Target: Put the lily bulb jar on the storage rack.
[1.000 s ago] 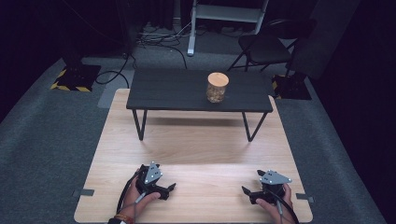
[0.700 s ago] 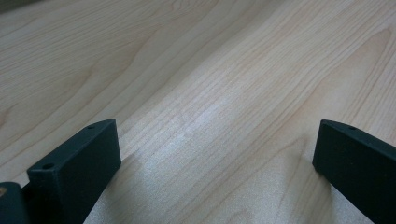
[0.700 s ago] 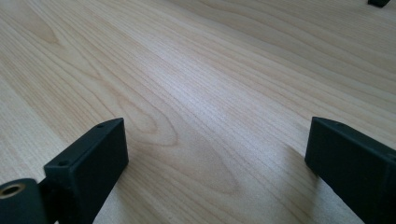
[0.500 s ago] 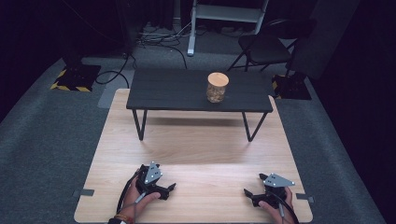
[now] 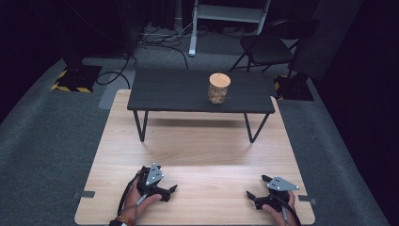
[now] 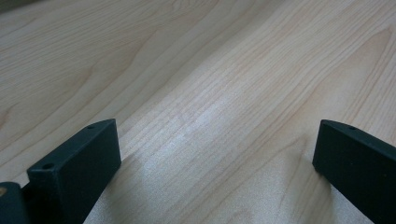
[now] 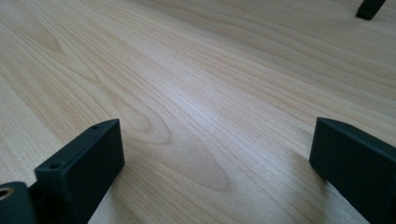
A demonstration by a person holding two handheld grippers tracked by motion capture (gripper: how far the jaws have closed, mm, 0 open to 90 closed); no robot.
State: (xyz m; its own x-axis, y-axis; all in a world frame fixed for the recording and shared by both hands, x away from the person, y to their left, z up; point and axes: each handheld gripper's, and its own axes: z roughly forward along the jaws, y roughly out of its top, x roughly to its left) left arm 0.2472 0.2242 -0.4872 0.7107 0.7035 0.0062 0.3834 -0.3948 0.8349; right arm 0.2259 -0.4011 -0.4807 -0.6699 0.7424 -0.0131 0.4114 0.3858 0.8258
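Observation:
A glass jar [image 5: 219,88] with a cork lid stands right of centre on a low black table [image 5: 179,89], far from both grippers. My left gripper [image 5: 164,181] rests in a hand near the front left of the pale wooden board [image 5: 202,141]. Its jaws [image 6: 215,154] are wide apart over bare wood. My right gripper [image 5: 256,186] sits low at the front right of the board. It stands open [image 7: 215,154]; its jaws have just been opening, with nothing between them.
The black table's thin legs [image 5: 141,125] stand on the far half of the board, and one foot [image 7: 371,8] is visible in the right gripper view. Grey carpet surrounds the board. A folding chair [image 5: 268,47], a white stand [image 5: 193,28] and cables lie beyond.
The right gripper has sunk slightly toward the board's near edge. The left gripper and the jar have stayed where they were.

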